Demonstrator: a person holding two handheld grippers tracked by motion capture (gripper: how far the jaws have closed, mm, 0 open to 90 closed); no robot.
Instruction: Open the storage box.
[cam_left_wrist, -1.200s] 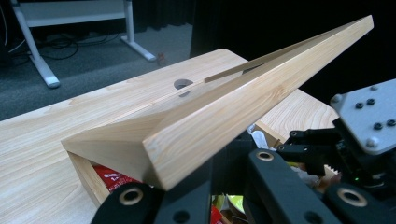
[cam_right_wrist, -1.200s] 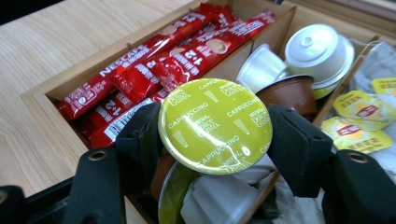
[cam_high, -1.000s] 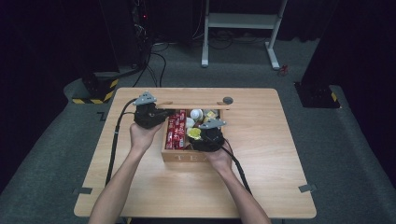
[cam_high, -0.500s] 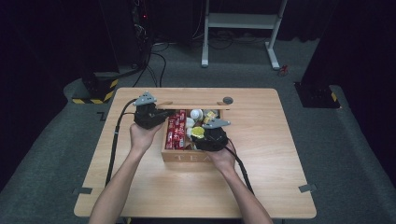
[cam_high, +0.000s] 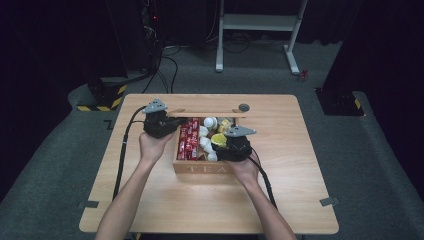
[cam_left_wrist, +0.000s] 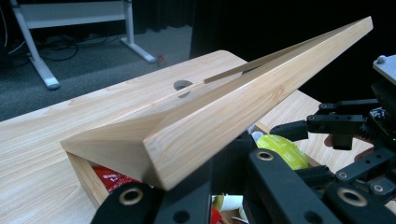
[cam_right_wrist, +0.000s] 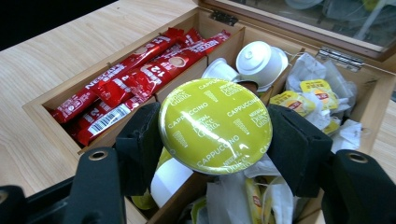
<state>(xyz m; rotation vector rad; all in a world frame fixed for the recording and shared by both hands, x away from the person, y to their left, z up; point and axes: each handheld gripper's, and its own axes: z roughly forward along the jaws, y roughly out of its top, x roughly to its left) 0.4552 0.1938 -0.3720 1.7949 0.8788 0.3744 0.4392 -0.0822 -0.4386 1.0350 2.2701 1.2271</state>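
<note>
Over the wooden tea box (cam_high: 205, 167) at the table's (cam_high: 300, 200) middle, the right gripper (cam_right_wrist: 215, 128) holds a yellow-green cappuccino capsule (cam_right_wrist: 215, 126), its jaws closed narrowly on the capsule's rim. Beneath it lie red sachets (cam_right_wrist: 140, 74), white capsules (cam_right_wrist: 257, 58) and tea bags (cam_right_wrist: 317, 95) in separate compartments. At the box's left end, the left gripper (cam_high: 159, 122) is clamped on the raised lid's (cam_left_wrist: 243, 98) corner, holding it tilted open.

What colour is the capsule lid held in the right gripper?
Yellow-green with white lettering; the capsule shows best in the right gripper view.
</note>
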